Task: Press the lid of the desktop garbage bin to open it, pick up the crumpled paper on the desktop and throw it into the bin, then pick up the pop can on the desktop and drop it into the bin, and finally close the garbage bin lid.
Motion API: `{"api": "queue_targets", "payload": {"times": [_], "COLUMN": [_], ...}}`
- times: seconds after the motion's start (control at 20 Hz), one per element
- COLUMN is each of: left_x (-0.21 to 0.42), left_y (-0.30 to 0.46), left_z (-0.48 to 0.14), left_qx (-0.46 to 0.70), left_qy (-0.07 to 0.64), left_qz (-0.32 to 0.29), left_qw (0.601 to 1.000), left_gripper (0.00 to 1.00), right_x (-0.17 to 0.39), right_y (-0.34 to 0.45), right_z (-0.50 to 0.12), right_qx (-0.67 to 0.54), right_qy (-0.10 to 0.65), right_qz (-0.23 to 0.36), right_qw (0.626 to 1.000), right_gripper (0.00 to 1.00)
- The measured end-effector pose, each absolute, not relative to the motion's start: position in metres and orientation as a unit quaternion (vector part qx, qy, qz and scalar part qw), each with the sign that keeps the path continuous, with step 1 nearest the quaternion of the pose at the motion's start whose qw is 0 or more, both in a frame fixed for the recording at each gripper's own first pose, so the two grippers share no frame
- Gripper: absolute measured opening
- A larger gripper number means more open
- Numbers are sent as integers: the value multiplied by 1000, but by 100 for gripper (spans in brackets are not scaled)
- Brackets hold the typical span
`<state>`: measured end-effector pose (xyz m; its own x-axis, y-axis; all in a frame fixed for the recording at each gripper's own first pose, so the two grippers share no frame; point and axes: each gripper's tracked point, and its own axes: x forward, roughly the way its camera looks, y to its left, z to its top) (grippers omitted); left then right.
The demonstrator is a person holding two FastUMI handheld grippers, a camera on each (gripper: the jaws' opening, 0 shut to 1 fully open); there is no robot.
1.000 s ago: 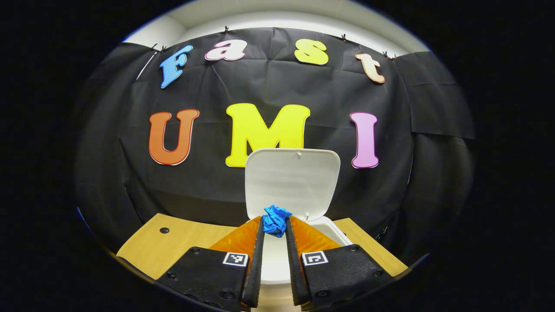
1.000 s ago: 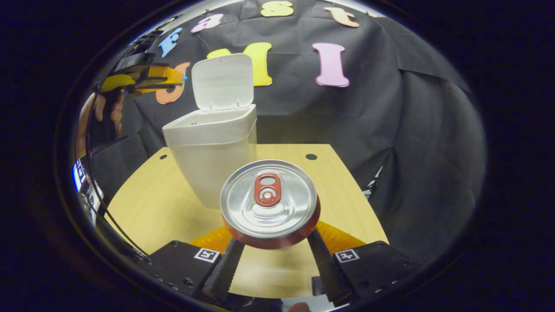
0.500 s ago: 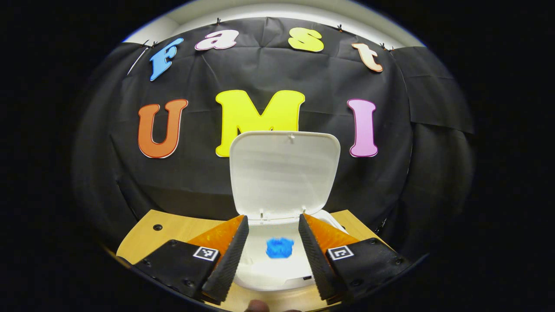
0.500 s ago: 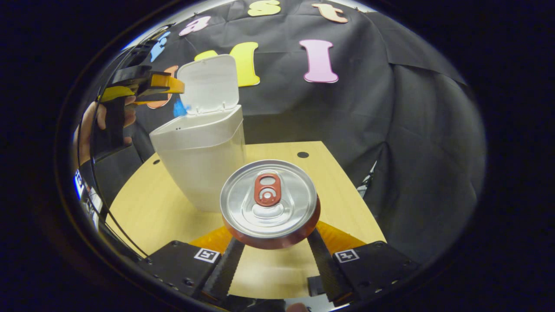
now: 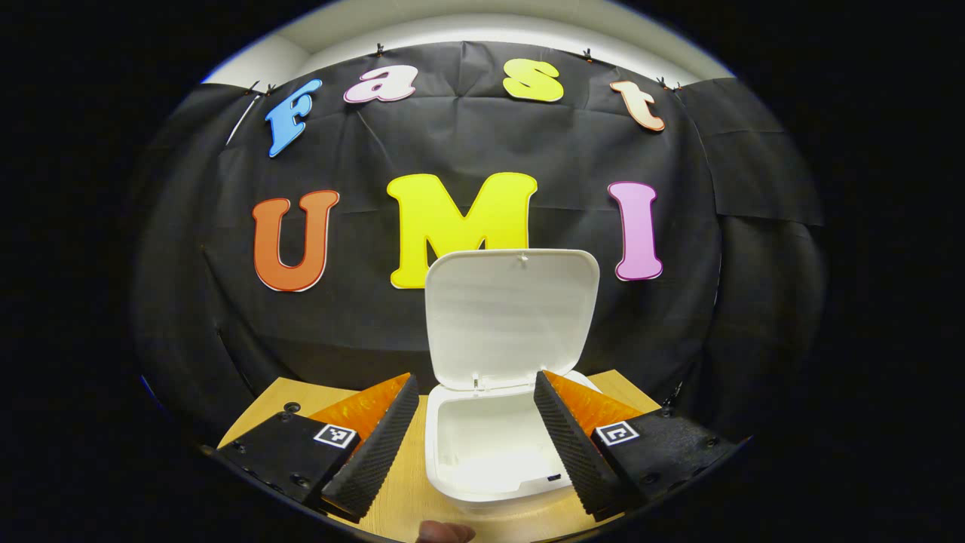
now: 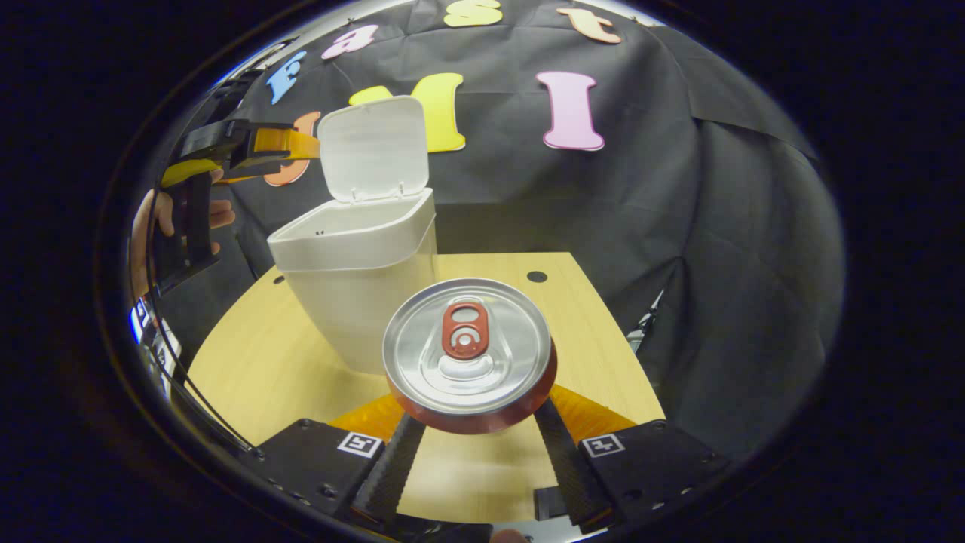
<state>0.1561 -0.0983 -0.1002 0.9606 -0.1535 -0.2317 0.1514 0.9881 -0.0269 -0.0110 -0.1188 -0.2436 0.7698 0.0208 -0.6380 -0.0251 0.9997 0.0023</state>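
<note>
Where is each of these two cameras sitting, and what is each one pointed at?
Left gripper view: rides the left tongs, above the table, looking down into the open bin with its raised lid; own two fingers spread apart, a fingertip at the bottom edge.
Right gripper view: rides the right tongs, facing the pop can held between its fingers; the left tongs and hand show farther off.
Shared: bin, lid, wooden table.
</note>
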Motion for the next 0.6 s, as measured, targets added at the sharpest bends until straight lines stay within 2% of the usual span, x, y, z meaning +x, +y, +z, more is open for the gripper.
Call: {"api": "queue_targets", "payload": {"times": [0.6], "left_x": [98], "left_y": [-30], "left_z": [-94], "left_qx": [-13], "left_qy": [113], "left_qz": [-9], "left_qw": [993], "left_gripper": [99], "right_x": [47], "right_y": [-55], "right_z": [-150], "right_qx": [1], "right_qy": [295], "right_qz": [77], "right_qw": [952], "right_gripper": [81]}}
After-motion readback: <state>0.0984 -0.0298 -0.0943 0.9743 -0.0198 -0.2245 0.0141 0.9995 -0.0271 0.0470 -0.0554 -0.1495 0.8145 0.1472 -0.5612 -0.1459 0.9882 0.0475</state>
